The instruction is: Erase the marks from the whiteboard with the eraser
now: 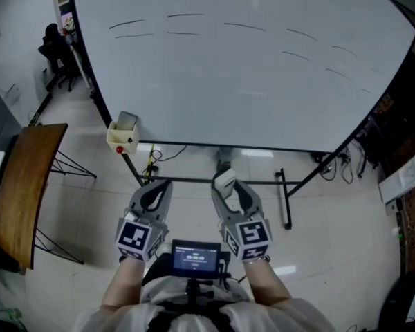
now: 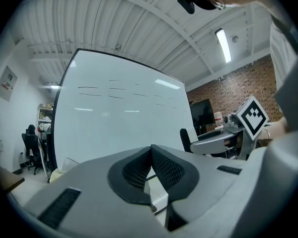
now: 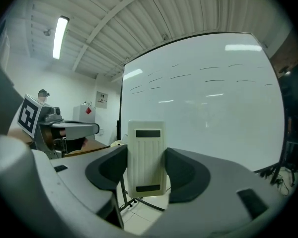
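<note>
Right gripper (image 3: 146, 158) is clenched on the white eraser (image 3: 147, 140), gripping it upright between the pads, low and near the person and well short of the whiteboard (image 1: 263, 95). Left gripper (image 2: 150, 165) hangs just beside it, jaws pressed together on nothing. Up on the board, the short dark marks (image 1: 185, 14) run in rows across the far part, from the left side over to the right edge, and none looks smeared or wiped. By my reckoning the eraser is in hand and that's all: no wiping begun, the whole board left to clear.
</note>
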`<action>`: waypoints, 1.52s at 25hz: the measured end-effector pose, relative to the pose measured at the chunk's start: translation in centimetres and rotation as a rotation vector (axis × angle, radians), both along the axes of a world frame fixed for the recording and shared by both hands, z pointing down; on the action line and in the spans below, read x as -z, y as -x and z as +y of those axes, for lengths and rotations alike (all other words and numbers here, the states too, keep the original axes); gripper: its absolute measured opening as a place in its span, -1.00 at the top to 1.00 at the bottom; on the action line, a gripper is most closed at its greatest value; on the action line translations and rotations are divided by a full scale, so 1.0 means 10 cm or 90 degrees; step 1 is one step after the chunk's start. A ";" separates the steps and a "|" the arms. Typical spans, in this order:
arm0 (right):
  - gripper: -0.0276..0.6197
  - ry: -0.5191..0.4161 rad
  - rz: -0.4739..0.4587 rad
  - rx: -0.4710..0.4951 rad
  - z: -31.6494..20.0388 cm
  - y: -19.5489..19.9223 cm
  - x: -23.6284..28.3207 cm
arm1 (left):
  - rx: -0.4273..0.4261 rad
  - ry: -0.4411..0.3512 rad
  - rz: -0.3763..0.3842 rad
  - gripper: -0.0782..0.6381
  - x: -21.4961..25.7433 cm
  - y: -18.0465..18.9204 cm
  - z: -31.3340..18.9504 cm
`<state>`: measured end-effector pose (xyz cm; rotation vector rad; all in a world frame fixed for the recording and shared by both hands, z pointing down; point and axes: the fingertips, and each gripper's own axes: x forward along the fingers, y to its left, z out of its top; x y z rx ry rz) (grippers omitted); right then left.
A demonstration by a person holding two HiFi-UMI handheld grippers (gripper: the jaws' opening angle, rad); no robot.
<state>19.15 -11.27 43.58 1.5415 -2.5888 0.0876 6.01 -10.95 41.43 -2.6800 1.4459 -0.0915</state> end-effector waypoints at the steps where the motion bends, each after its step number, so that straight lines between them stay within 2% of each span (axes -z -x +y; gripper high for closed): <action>1: 0.17 -0.002 0.001 0.002 0.02 -0.02 0.02 | 0.008 0.001 0.007 0.76 0.04 0.00 0.03; 6: 0.16 0.001 -0.009 -0.010 0.05 -0.05 0.07 | -0.005 -0.007 -0.004 0.76 0.01 0.04 0.07; 9: 0.16 0.012 -0.027 -0.015 0.03 0.00 0.10 | -0.002 0.006 0.009 0.76 0.05 0.12 0.02; 12: 0.16 0.017 -0.028 -0.021 -0.01 0.04 0.10 | -0.007 -0.003 0.012 0.76 0.12 0.20 -0.05; 18: 0.16 -0.005 -0.040 -0.031 -0.04 0.13 0.22 | -0.003 0.000 0.013 0.76 0.14 0.39 -0.15; 25: 0.16 -0.012 -0.040 -0.033 -0.10 0.22 0.23 | 0.007 0.003 0.031 0.76 0.16 0.60 -0.22; 34: 0.17 -0.003 -0.016 -0.033 -0.08 0.34 0.21 | -0.003 -0.008 0.036 0.76 0.18 0.71 -0.22; 38: 0.17 -0.012 -0.026 -0.039 -0.07 0.35 0.24 | -0.005 -0.015 0.036 0.76 0.19 0.76 -0.22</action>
